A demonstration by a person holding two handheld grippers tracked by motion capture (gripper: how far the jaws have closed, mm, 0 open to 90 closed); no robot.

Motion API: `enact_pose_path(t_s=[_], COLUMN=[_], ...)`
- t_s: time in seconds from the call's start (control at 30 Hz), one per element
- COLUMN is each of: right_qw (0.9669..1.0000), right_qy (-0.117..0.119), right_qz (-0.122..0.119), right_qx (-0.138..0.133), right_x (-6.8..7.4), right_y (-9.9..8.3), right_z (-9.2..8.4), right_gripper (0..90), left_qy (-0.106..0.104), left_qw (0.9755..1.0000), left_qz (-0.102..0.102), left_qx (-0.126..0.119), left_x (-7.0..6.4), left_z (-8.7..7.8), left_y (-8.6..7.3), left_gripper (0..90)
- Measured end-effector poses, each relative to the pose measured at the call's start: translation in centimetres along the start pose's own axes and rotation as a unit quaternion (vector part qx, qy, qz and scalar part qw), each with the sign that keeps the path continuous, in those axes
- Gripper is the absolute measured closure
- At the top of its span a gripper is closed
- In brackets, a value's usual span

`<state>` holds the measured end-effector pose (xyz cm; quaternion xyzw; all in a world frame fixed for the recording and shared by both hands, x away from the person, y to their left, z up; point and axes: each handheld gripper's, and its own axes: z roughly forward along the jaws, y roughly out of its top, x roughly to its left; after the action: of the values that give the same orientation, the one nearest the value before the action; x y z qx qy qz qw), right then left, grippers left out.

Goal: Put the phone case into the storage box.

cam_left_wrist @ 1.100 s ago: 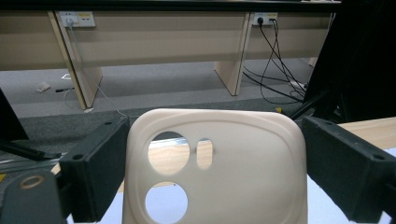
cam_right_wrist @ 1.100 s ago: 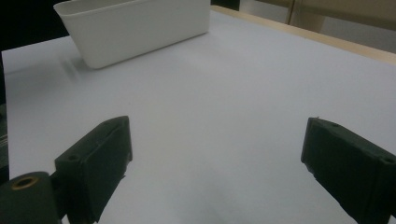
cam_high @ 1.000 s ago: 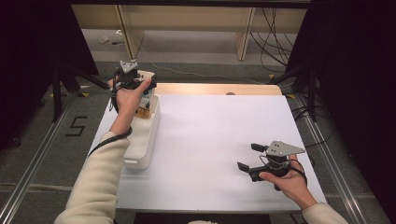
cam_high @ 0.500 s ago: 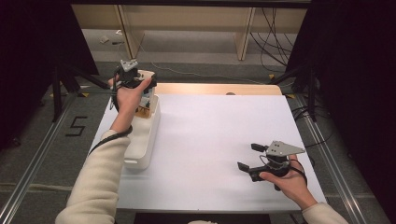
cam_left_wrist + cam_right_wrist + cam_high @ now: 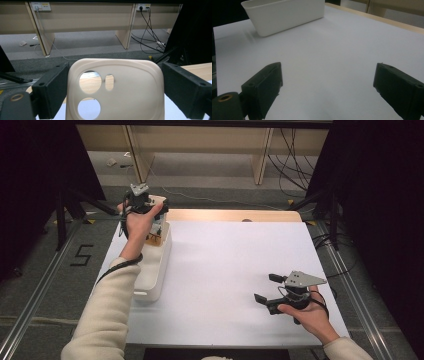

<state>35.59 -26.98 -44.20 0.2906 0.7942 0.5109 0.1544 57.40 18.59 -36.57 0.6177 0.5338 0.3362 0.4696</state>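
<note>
Surface: 1 white table [image 5: 225, 270] with a wooden strip along its far edge, grey floor and pale wooden furniture legs beyond.
Left gripper [image 5: 112, 87]: 1, raised over the far end of the bin, jaws pressed against both sides of the phone case.
Phone case [image 5: 117, 90]: 1, cream, held upright between those jaws, with 2 round holes and 1 small slot.
Right gripper [image 5: 267, 289]: 1, low over the table's near right part, jaws wide apart, nothing between them.
Bin [image 5: 155, 265]: 1, white, oblong, at the table's left edge, well apart from the right gripper.
</note>
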Motion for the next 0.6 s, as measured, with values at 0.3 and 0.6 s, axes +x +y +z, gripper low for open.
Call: enact_pose_path(t_s=[0.3, 0.6], right_qw=[1.0, 1.0], right_qy=[0.0, 0.0], right_qz=[0.0, 0.0], right_qx=[0.0, 0.0], right_x=[-0.01, -0.01], right_y=[-0.01, -0.01], right_z=[0.0, 0.0], right_gripper=[9.6, 9.6], left_qy=[-0.001, 0.0], left_qw=[1.0, 1.0], left_qz=[0.0, 0.0], left_qx=[0.004, 0.006], left_x=[0.05, 0.11], left_z=[0.35, 0.61], left_y=[-0.05, -0.04], left_gripper=[10.7, 10.7])
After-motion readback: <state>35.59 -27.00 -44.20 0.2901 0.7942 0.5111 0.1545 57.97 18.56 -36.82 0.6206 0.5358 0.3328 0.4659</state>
